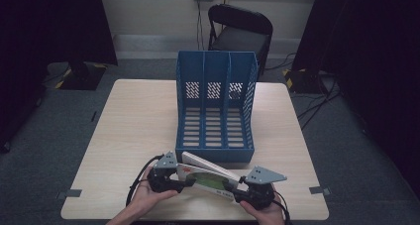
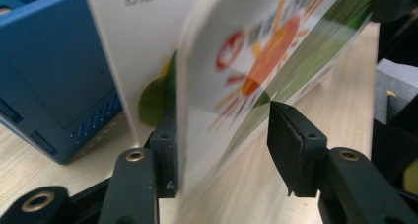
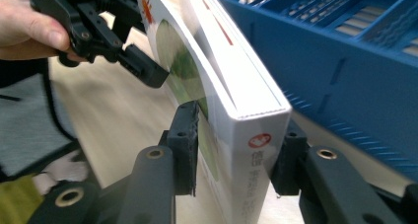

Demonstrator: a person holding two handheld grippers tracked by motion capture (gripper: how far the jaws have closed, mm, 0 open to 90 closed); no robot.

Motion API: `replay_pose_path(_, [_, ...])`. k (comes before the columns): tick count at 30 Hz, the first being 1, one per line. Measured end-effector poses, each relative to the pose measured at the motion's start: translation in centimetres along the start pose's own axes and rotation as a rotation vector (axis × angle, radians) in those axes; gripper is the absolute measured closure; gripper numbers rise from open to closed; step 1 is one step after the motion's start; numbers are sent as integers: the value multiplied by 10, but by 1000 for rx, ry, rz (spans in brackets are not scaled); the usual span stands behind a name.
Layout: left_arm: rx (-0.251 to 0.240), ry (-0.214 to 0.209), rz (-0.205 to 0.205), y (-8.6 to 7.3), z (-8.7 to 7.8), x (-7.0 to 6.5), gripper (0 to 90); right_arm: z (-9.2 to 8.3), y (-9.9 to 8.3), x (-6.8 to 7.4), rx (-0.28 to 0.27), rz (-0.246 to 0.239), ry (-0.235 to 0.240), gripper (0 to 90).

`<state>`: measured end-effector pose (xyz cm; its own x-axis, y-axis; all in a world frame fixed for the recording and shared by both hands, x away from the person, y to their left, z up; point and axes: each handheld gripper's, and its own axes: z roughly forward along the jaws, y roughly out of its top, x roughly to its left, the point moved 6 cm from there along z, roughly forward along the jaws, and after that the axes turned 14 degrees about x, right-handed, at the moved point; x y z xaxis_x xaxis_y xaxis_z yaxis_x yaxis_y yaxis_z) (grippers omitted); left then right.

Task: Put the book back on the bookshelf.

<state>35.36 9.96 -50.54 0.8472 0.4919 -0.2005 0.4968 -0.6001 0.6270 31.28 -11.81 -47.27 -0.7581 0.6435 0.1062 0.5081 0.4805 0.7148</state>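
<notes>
One book sits at 6 o'clock of one blue rack with three slots. Right gripper pinches its spine end; left gripper spreads around its cover

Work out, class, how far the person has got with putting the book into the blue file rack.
Done: the book is off the table, held on edge in front of the blue file rack. In hand: the right tongs clamp its spine end; the left tongs straddle its cover, one jaw standing clear. Left: apparently slotting it in; all three compartments look empty.
</notes>
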Motion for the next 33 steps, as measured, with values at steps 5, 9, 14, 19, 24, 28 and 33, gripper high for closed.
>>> replay_pose_path(5, [-17, 16, -51, -2, -8, 6, 414, 3, -7, 0, 8, 3, 22, 647])
replay_pose_path(9, [-33, 31, -94, -7, -17, 17, 344, 9, -12, 4, 41, 29, 70, 605])
replay_pose_path(14, [-18, 0, -104, -8, -13, 20, 281, 18, -13, 12, 66, 26, 109, 543])
replay_pose_path(19, [-2, -34, -89, -4, -2, 11, 257, 24, -13, 14, 73, 39, 108, 493])
replay_pose_path(24, [1, 1, -77, -2, 0, 12, 331, 28, 0, 12, 20, 37, 153, 589])
replay_pose_path(28, [-5, 4, -75, -2, -1, 12, 341, 32, 5, 13, 15, 22, 144, 631])
replay_pose_path(33, [-5, 12, -78, -2, 0, 12, 379, 38, 1, 10, 26, 25, 127, 672])
